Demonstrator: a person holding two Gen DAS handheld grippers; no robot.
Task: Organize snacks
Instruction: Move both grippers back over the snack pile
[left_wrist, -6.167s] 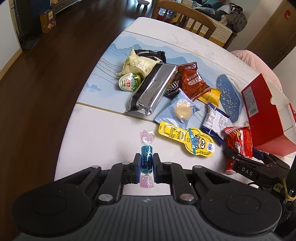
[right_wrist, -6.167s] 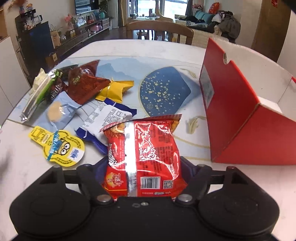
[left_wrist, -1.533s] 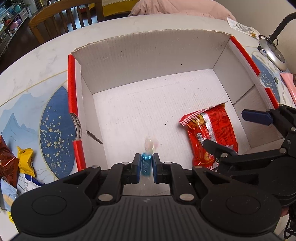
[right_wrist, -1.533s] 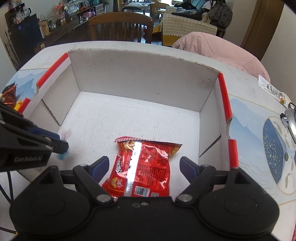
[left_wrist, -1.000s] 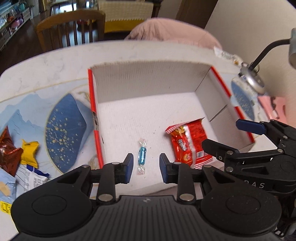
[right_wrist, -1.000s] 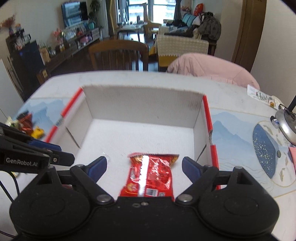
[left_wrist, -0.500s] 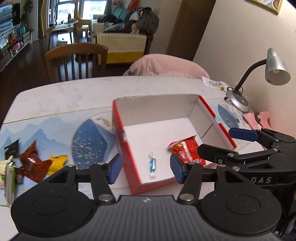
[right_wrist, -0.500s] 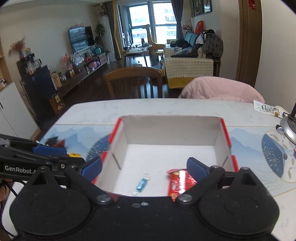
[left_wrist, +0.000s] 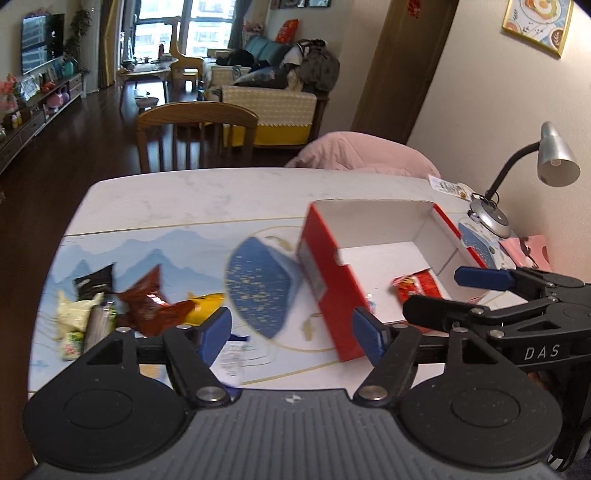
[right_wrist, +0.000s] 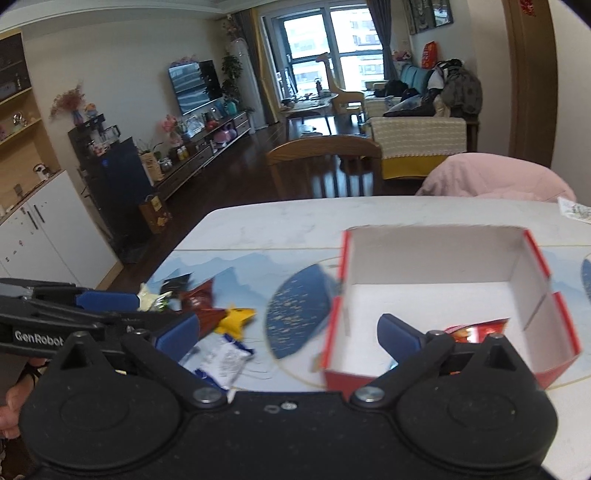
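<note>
Both the left hand-held gripper (left_wrist: 291, 328) and right hand-held gripper (right_wrist: 288, 334) gape wide, holding nothing. The red snack bag (left_wrist: 419, 286) lies in the red box (left_wrist: 325, 273), at 3 o'clock of the loose snacks (left_wrist: 147, 306).

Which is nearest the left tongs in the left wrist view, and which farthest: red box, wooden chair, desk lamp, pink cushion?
1. Red box: just ahead of the left tongs, slightly to the right, on the table.
2. Desk lamp: far right, at the table's edge by the wall.
3. Wooden chair and pink cushion: both beyond the table's far edge, too close to call.
</note>
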